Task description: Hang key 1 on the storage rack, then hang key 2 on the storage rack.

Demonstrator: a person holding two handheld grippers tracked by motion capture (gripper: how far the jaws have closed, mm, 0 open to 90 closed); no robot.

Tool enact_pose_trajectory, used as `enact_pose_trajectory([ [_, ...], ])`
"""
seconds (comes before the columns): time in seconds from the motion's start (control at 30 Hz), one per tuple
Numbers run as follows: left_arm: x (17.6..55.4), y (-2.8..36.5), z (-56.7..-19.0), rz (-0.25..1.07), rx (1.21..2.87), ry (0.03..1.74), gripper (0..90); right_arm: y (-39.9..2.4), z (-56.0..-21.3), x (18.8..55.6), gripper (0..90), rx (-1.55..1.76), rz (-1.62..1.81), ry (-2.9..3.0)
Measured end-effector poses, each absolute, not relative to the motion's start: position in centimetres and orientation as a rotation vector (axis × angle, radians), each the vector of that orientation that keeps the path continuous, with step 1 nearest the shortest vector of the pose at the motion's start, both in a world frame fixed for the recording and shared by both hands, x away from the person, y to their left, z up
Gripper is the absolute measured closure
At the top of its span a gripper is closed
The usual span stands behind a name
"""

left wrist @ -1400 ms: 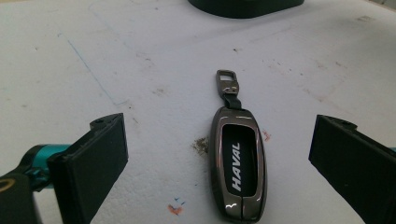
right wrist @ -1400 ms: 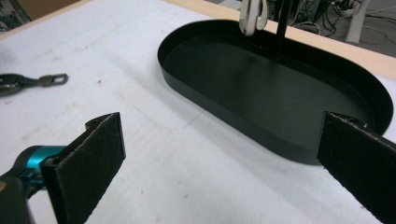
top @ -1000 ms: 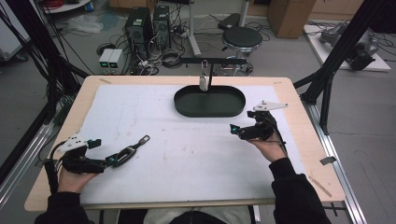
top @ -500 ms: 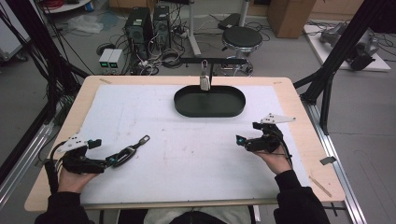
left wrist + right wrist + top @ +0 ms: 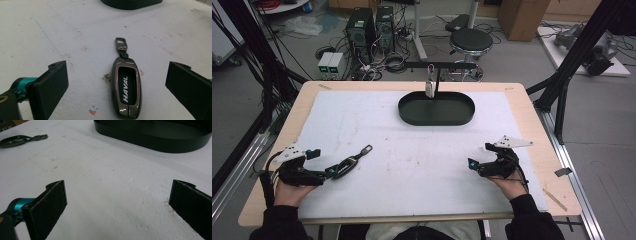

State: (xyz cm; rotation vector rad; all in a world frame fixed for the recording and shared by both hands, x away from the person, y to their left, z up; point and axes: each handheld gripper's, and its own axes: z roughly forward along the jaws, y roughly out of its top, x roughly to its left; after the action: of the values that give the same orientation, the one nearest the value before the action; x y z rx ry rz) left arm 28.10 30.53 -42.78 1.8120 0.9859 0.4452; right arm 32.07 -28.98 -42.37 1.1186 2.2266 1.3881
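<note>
White padding covers the wooden table (image 5: 532,107), with computer towers, cables and a stool on the floor beyond its far edge.

Taking the key fob (image 5: 126,86) as the landmark: the left gripper (image 5: 117,87) sits directly behind it, on the person's side, with its jaws spread wide and nothing between them. In the left gripper view the fob lies flat on the padding in the gap between the two jaws, nearer the right-hand one but touching neither. Its long axis runs straight away from the gripper (so the jaws would meet its two long sides), with the metal clip (image 5: 121,45) at the far end. From above, the fob (image 5: 347,164) points from the left gripper (image 5: 328,172) toward the table's middle.

Beyond the clip end, well apart from the fob, stands the black oval tray (image 5: 437,120), and a small padlock (image 5: 430,86) hangs from a bar over its far rim.

Far to the side of the fob, across bare padding, the right gripper (image 5: 471,163) rests near the table's other end, jaws equally wide and empty; the left gripper is plainly the nearer one, so a pickup would likely fall to it.

White lettering on the fob's dark face reads "HAVAL".
</note>
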Motion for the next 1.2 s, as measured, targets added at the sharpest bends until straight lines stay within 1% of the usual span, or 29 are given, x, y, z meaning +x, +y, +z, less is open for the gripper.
enact_pose_trajectory([
  [0.27,28.2,30.5,-42.8,0.442,1.817,0.986,5.0,-29.7,-43.4,31.2,0.8,1.132,1.359,2.242],
  [0.5,28.6,30.4,-42.6,0.434,1.828,0.989,5.0,-30.1,-43.5,30.8,0.8,1.155,1.347,2.232],
  [0.7,29.3,29.6,-41.6,0.434,1.832,0.962,5.0,-30.2,-43.6,30.7,0.8,1.158,1.351,2.225],
  [0.87,30.1,28.7,-41.2,0.425,1.868,0.950,5.0,-30.2,-43.6,30.7,0.8,1.153,1.350,2.224],
  [1.2,31.9,27.0,-41.8,0.340,1.964,0.969,5.0,-30.0,-43.9,30.8,0.8,1.146,1.333,2.239],
])
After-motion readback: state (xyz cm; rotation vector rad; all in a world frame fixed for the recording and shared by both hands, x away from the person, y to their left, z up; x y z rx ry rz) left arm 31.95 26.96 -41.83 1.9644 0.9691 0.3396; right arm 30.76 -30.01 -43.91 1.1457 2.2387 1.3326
